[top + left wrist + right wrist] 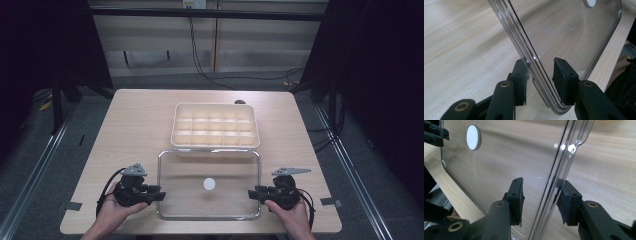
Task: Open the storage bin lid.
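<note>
Clear lid (209, 184) lies flat on the near half of the desk (135, 125), just in front of the cream compartment box (215, 126), whose near edge it almost touches. A white round sticker (209, 184) marks its middle.

Judging by the layout, the step in hand is the release: the lid appears set down beside the box and both claws are letting go of its short edges. The left claw (541, 75) straddles the lid's left rim, jaws spread, with a gap showing between the right pad and the plastic; the rim runs close along the other pad, but nothing is pinched. The right claw (540, 201) straddles the right rim in the same way, jaws spread with the ridged edge passing between them and daylight on both sides.

Next, each claw likely needs to back straight out sideways, left one to the left and right one to the right, keeping level so a pad does not catch the rim and drag the lid.

Both hands (117, 207) come in from the near edge, low over the desk, each gripper pointing inward toward the other across the lid, grey plates on top.
</note>
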`<state>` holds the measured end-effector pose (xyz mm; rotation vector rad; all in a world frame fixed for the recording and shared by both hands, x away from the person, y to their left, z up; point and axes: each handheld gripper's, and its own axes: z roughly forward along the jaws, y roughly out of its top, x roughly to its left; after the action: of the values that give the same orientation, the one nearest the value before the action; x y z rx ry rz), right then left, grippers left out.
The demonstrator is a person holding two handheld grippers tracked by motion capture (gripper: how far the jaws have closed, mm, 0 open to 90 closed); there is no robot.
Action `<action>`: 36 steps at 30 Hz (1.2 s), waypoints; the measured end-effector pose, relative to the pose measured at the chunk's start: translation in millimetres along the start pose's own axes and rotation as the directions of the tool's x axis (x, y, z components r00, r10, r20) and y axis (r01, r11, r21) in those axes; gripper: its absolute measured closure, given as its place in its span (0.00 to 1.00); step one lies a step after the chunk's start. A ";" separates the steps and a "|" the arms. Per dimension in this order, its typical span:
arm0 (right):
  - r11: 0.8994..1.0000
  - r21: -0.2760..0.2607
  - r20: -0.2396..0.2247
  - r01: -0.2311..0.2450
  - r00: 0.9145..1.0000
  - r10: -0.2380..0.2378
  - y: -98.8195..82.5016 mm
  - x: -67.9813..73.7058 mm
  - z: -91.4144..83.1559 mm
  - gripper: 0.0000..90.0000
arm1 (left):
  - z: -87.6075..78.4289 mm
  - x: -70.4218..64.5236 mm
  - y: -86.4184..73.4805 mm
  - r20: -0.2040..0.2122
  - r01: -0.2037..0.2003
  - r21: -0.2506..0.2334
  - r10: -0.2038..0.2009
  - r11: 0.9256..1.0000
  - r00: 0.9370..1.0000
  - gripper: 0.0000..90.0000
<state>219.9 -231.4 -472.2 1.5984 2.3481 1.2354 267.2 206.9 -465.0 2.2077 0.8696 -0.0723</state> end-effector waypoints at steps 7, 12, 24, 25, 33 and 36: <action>1.000 0.024 0.012 -0.008 1.000 0.008 3.1 -3.7 7.7 0.60 | 6.9 4.8 3.7 -0.001 0.010 0.020 -0.010 1.000 1.000 0.67; 0.999 0.041 0.032 -0.001 0.999 0.000 3.6 -2.7 11.1 0.57 | 10.4 7.2 4.1 -0.004 0.022 0.033 -0.022 0.999 1.000 0.66; 0.997 0.074 0.075 -0.006 0.997 0.000 5.0 -4.4 19.9 0.52 | 16.2 8.5 3.5 -0.031 0.013 0.074 -0.011 0.997 0.999 0.62; 0.997 0.073 0.078 -0.008 0.997 0.003 4.9 -4.8 20.4 0.52 | 16.3 8.5 3.5 -0.031 0.013 0.074 -0.011 0.997 0.999 0.62; 0.997 0.067 0.089 -0.024 0.996 0.018 4.8 -7.7 21.8 0.52 | 19.8 9.8 3.9 -0.041 0.023 0.081 -0.020 0.996 0.999 0.62; 0.998 0.061 0.092 -0.028 0.996 0.022 4.5 -8.7 22.1 0.52 | 20.2 10.0 4.1 -0.042 0.023 0.084 -0.019 0.996 0.999 0.62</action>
<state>237.3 -224.8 -487.8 1.6696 2.3397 1.0798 281.5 197.1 -480.0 2.2857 0.9284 -0.0747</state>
